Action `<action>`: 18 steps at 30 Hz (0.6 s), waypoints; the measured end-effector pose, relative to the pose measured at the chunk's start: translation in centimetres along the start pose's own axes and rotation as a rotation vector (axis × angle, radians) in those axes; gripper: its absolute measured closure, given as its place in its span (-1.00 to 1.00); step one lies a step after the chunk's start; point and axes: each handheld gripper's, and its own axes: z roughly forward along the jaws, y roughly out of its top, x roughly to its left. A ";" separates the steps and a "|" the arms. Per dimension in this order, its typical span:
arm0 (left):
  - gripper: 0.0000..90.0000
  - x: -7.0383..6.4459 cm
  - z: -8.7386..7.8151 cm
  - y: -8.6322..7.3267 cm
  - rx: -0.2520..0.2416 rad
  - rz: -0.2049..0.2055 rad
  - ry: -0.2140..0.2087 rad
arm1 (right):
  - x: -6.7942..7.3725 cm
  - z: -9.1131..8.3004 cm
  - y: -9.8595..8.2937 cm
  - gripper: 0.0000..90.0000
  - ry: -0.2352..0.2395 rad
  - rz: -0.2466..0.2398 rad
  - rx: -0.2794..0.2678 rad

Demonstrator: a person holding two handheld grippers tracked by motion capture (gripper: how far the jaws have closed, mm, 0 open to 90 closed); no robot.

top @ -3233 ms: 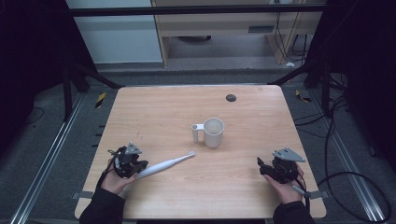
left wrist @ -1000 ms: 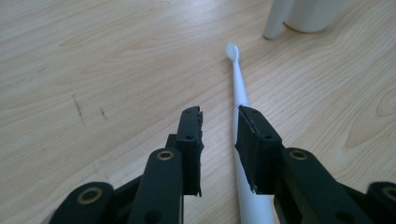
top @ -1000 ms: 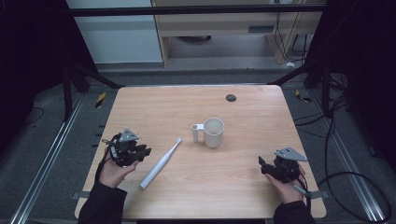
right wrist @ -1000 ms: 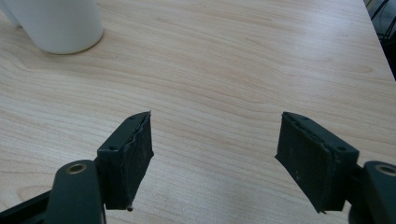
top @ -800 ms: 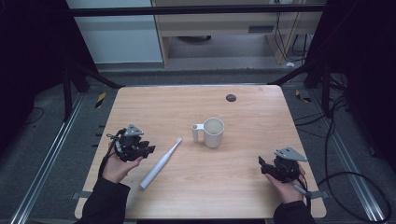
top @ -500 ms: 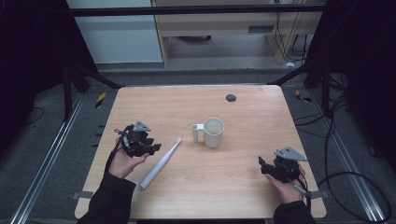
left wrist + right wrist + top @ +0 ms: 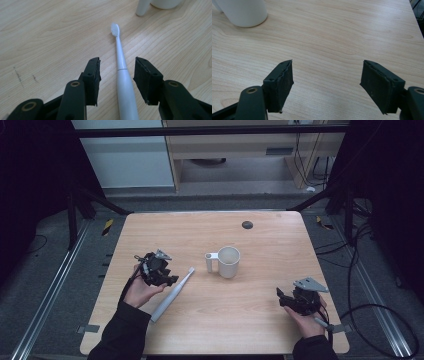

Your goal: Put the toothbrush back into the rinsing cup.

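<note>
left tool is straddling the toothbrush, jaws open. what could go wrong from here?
1. The left tool brackets the toothbrush around the joint between slim neck and thicker handle; closing there may let the tapered, round body twist or slip out.
2. The toothbrush lies flat on the table, so the jaws may scrape the wood or pinch only its top.
3. The brush head points toward the mug; pushing forward could nudge it.

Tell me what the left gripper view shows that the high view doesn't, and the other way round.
Left gripper view alone: the bristle head of the toothbrush, and the handle lying between the open left claw, untouched. High view alone: the right claw, both hands, the mug's open mouth, a dark disc near the far edge. Both: toothbrush, mug, wooden table.
</note>
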 end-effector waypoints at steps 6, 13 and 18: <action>0.20 -0.4 0.9 0.1 0.054 0.023 -0.006 | 0.0 0.1 0.0 -0.43 0.006 0.000 0.006; 0.20 -0.4 1.9 -0.1 0.099 0.022 -0.021 | 0.0 0.1 -0.1 -0.43 0.009 -0.001 0.010; 0.21 -0.4 2.6 -0.3 0.124 0.021 -0.031 | 0.0 0.1 -0.1 -0.43 0.014 0.003 0.012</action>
